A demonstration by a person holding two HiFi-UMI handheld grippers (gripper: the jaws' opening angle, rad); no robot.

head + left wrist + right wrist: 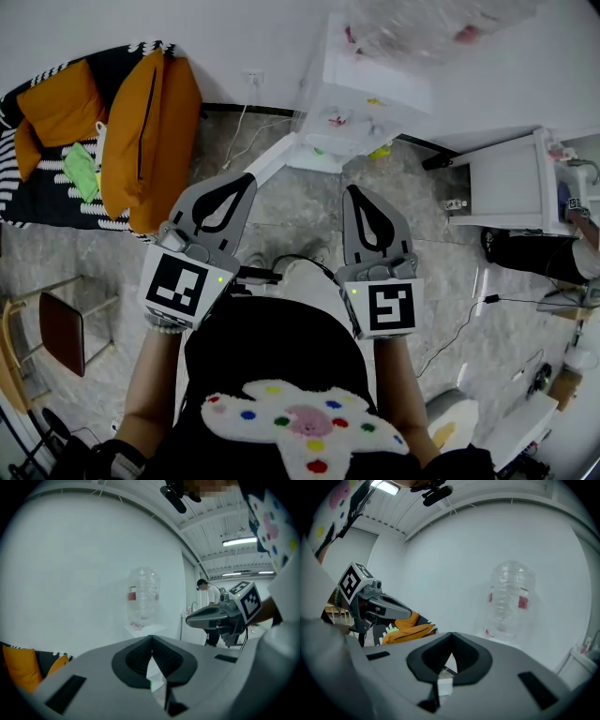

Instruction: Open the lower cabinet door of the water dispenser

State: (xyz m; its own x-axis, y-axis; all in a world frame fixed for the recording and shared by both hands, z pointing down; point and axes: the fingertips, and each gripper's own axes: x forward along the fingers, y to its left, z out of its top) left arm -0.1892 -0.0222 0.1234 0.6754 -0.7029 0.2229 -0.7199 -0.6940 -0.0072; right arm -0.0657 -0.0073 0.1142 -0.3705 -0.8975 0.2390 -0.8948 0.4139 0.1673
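The white water dispenser (361,103) stands against the wall ahead of me, a clear bottle (422,28) on its top. From above its lower front is barely visible, and I cannot make out the cabinet door. My left gripper (249,178) and right gripper (352,189) are side by side at waist height, short of the dispenser and pointing toward it. Both are shut with nothing between the jaws. The bottle (143,599) shows beyond my left gripper (151,637) in the left gripper view. In the right gripper view the bottle (511,597) stands beyond my right gripper (451,633).
A sofa with orange cushions (141,131) lies at the left, a chair (56,328) near it. A white cabinet (506,187) and a seated person (562,253) are at the right. A white board (272,159) and cables (469,319) lie on the tiled floor.
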